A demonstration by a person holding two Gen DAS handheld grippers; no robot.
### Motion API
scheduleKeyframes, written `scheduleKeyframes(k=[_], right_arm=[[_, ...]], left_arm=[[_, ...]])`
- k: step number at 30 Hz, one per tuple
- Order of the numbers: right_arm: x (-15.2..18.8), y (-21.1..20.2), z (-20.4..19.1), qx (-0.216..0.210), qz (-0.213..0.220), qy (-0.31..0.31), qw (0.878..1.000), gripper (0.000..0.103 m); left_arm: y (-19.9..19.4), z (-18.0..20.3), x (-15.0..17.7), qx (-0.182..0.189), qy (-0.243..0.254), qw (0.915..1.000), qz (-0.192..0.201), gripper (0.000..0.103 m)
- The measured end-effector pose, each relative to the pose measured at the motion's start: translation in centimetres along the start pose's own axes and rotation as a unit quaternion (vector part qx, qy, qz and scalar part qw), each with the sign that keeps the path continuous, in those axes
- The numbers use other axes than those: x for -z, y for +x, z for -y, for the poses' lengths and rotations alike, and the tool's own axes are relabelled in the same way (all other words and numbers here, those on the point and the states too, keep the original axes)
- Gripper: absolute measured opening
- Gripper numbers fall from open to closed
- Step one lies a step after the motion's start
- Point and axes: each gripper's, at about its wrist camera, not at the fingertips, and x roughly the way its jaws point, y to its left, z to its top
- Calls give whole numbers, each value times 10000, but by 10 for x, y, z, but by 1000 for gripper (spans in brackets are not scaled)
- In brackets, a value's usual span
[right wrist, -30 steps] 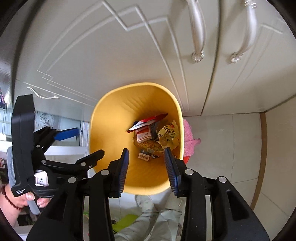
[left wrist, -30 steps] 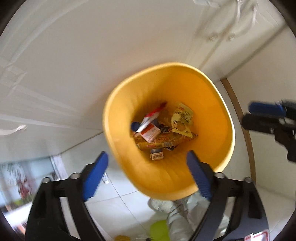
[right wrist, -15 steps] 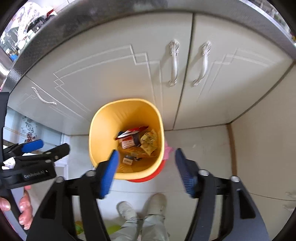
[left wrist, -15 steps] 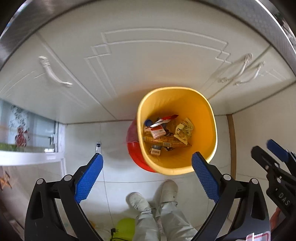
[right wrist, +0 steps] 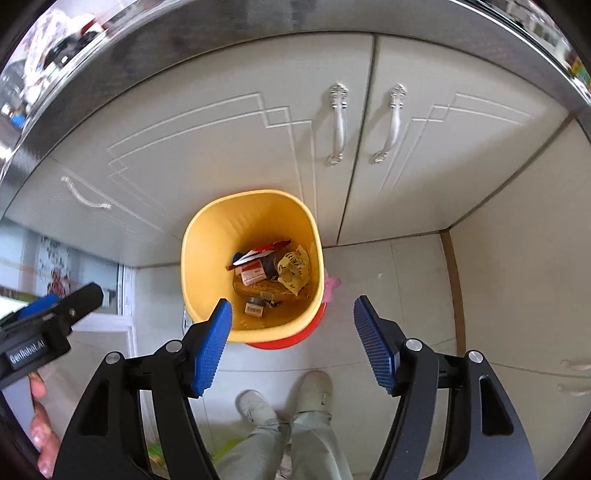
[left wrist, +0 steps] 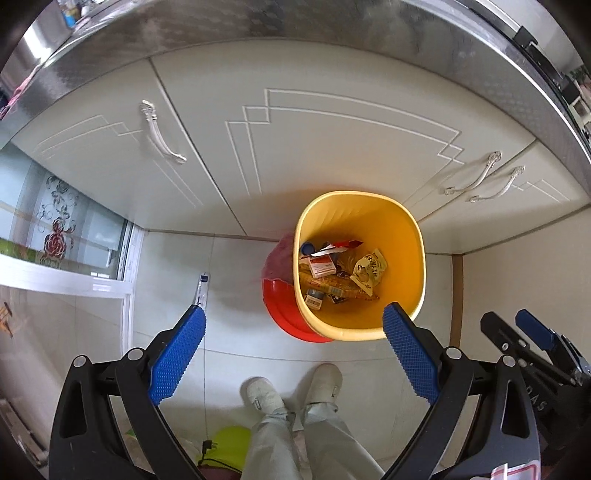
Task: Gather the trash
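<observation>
A yellow trash bin (left wrist: 402,236) stands on the tiled floor against white cabinets; it also shows in the right wrist view (right wrist: 207,258). Inside lie several wrappers (left wrist: 369,271) and a small red and white box (left wrist: 322,266), also seen in the right wrist view (right wrist: 253,275). My left gripper (left wrist: 291,354) is open and empty, high above the floor. My right gripper (right wrist: 293,343) is open and empty, also high above the bin. Each gripper shows at the edge of the other's view.
A red container (left wrist: 284,314) sits behind and under the bin. White cabinet doors with silver handles (right wrist: 338,125) stand behind it. A steel counter edge (left wrist: 295,33) runs above. The person's shoes (left wrist: 295,387) stand on the floor below. A glass door (left wrist: 55,236) is at the left.
Both grippers have risen well above the bin, so it looks smaller and the counter edge has come into view. The right gripper's jaws have opened wider.
</observation>
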Motion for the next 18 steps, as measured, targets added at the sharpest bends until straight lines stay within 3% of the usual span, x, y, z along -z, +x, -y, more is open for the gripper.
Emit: scheduleKeyframes(k=[18], right_arm=[[1,-54,-20,-27,263,-637,9976,69]], left_arm=[[-46,6,6,95,222,9993,278,98]])
